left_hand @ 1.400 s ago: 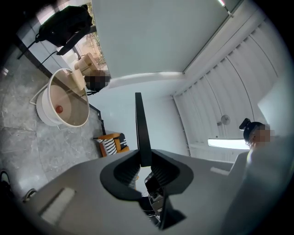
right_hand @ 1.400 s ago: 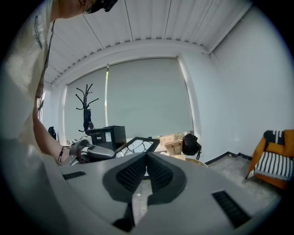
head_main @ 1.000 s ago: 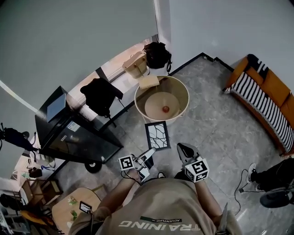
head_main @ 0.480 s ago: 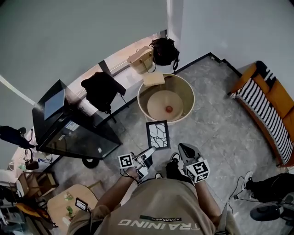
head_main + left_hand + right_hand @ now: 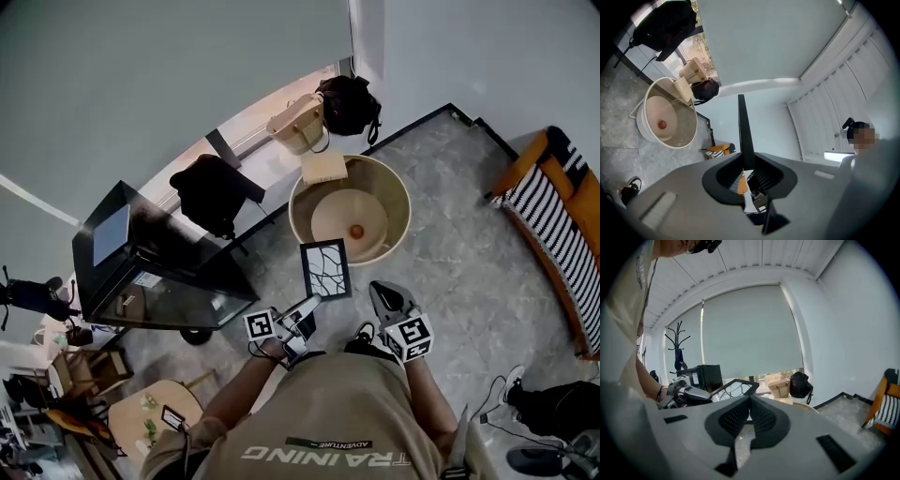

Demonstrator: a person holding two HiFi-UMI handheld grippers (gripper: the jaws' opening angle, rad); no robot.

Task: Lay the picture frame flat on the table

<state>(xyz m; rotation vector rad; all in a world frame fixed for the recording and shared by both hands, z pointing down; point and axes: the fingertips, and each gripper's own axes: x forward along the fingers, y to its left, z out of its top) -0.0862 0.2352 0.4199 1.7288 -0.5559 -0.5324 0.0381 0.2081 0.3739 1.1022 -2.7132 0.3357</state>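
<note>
The picture frame [image 5: 325, 270], black-edged with a white branch pattern, hangs in the air just in front of the round beige table [image 5: 398, 187]. My left gripper [image 5: 312, 304] is shut on the frame's lower edge. In the left gripper view the frame [image 5: 742, 126] shows edge-on as a thin black bar that rises from between the jaws of my left gripper [image 5: 746, 163]. My right gripper [image 5: 376, 289] is beside the frame on the right, shut and holding nothing. In the right gripper view its jaws [image 5: 750, 401] meet, with the frame [image 5: 736, 386] beyond them.
A small red ball [image 5: 356, 231] lies in the table's sunken middle. A tan box [image 5: 324, 169] sits at the table's far rim. Bags [image 5: 349, 101] stand on the window ledge. A black cabinet [image 5: 141, 272] is to the left, and a striped bench [image 5: 562, 216] to the right.
The view has drifted, and the round table now lies further right. The frame, still in my left gripper, has come slightly nearer to the table's rim. The right gripper keeps its place beside it.
</note>
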